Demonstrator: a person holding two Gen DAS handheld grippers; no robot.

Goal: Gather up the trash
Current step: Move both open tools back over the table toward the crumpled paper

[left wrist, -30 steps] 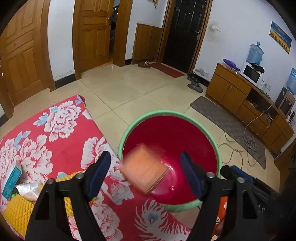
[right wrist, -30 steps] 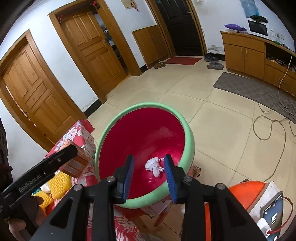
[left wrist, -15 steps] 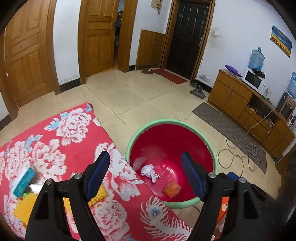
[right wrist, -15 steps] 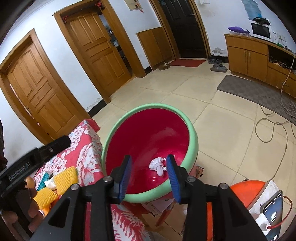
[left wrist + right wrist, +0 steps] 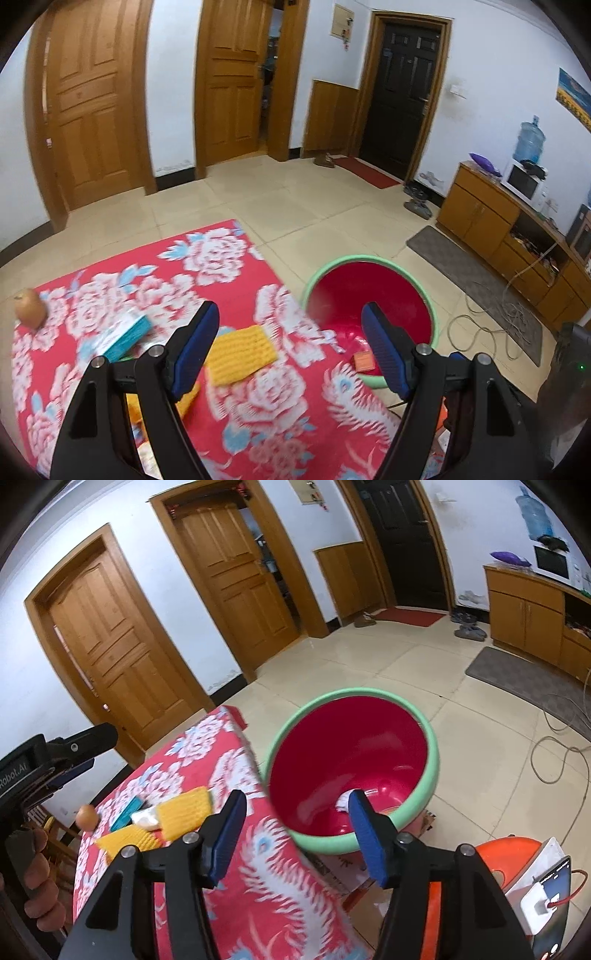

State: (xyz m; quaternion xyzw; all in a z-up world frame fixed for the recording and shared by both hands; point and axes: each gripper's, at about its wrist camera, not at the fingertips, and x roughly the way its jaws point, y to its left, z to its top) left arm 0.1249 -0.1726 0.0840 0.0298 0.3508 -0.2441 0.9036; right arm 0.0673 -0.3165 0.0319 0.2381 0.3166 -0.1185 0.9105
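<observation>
Both grippers are seen empty above a table covered by a red flowered cloth (image 5: 258,402). The left gripper (image 5: 288,354) is held with its jaws wide apart and nothing between them; the right gripper (image 5: 295,834) is shown with its jaws opening, likewise with nothing between the pads. The remaining trash is found on the cloth just beyond the left fingers: a yellow ribbed pad (image 5: 240,354) lying flat, a second yellow piece (image 5: 127,840) partly hidden beside it, a teal box (image 5: 127,336), and a small white wrapper (image 5: 146,818) lodged between the yellow pieces. The yellow pads are judged light, soft and compliant, so that a pinch across a free edge, or across the raised corner, would be favoured over a flat press from above. The box is judged light but stiff, and would best be taken across its narrow sides. The wrapper is judged thin and slippery; a firm, full closure would be needed. A brown egg-like object (image 5: 31,308) is seen at the far corner; whether it counts as trash cannot be told, and it is assumed fragile. Beyond the table edge, the red basin (image 5: 430,768) is placed on the floor, with a white scrap (image 5: 345,799) and an orange packet (image 5: 364,362) already inside.
</observation>
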